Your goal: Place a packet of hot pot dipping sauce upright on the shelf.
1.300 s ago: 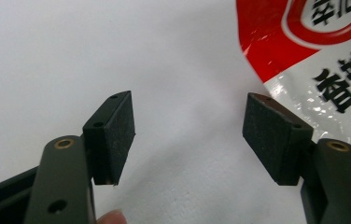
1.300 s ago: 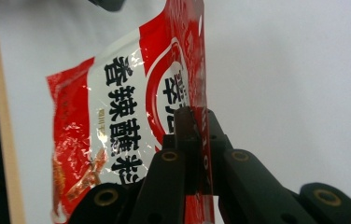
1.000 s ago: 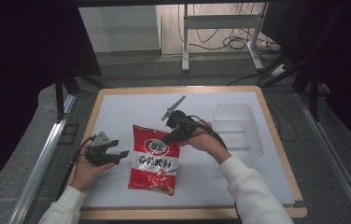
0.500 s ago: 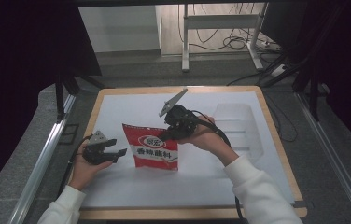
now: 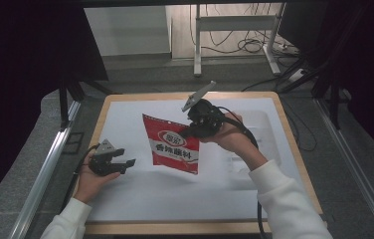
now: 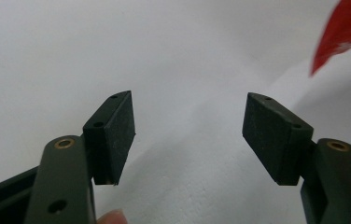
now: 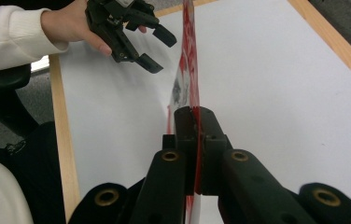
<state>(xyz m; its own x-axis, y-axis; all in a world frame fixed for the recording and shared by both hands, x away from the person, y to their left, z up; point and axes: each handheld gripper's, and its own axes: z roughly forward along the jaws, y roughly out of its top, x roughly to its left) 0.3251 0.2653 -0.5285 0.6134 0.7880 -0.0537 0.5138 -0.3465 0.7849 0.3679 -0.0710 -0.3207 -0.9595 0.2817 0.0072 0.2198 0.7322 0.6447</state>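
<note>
1. White table (image 5: pixel 140 199), wood rim.
2. My right gripper (image 5: pixel 191 130) clamps the red bag (image 5: pixel 172 147) by its edge, hanging above the table.
3. Left gripper (image 5: pixel 124 160) empty, jaws apart.
4. Lift step, I think; next needs left to grab the bag.

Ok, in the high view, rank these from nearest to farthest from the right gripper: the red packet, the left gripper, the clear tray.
1. The red packet: clamped by its top edge in the right gripper, hanging to that gripper's left.
2. The clear tray: just right of the holding hand, on the white table.
3. The left gripper: farthest, low at the table's left side, jaws open.
</note>
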